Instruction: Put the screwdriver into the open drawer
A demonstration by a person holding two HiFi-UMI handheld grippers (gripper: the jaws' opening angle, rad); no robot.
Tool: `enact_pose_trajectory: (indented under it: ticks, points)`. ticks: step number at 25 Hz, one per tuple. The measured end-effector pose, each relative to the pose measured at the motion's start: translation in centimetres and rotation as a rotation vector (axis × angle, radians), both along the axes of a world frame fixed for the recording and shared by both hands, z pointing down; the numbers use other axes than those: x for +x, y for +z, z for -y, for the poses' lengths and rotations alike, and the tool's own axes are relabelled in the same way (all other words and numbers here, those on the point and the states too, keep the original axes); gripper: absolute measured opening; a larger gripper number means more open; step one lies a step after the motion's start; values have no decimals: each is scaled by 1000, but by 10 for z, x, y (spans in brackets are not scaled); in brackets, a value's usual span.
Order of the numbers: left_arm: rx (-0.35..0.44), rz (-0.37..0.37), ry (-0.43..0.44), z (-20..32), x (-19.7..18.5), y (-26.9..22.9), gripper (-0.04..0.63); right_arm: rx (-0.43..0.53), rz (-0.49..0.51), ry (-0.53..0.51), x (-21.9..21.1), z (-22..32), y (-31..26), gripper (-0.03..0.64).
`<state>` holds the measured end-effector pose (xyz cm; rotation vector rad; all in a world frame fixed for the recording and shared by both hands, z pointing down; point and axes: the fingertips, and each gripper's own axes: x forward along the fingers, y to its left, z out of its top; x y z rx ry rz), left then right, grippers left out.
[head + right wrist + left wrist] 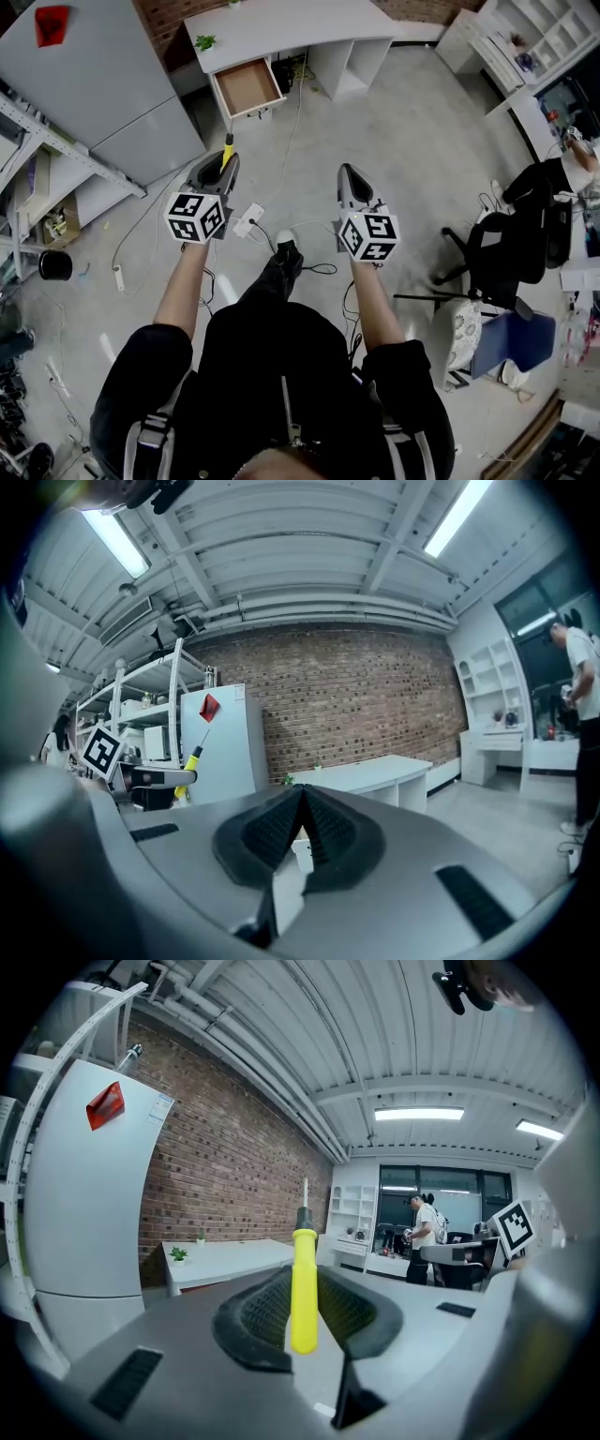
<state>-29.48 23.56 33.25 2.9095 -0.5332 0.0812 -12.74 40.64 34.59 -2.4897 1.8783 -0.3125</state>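
My left gripper (pixel 223 165) is shut on a yellow-handled screwdriver (pixel 303 1283), which stands upright between the jaws with its thin metal shaft pointing up. In the head view the screwdriver (pixel 227 150) sticks out ahead of the left gripper. The open wooden drawer (pixel 248 86) juts from the white desk (pixel 281 26) farther ahead and slightly right. My right gripper (pixel 349 180) is shut with nothing in it; its jaws meet in a point (pixel 302 810). From the right gripper view the left gripper and screwdriver (pixel 192 758) show at the left.
A grey refrigerator (pixel 89 80) stands left of the desk, and metal shelving (pixel 28 178) is at the far left. Cables and a power strip (pixel 246 223) lie on the floor ahead of my feet. Office chairs (pixel 506 253) and a person (pixel 425 1237) are to the right.
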Motion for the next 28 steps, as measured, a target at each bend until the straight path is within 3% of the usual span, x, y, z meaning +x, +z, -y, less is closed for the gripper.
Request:
enact_pose_trajectory:
  ticks: [17,28]
  points:
    - [-59,-5,-119,158,128,8,91,-47,2,-134,139,184,-2,-2]
    - [-45,-11,-196,241,165,-4,91,-39,-9,-210,195,278,-10,-2]
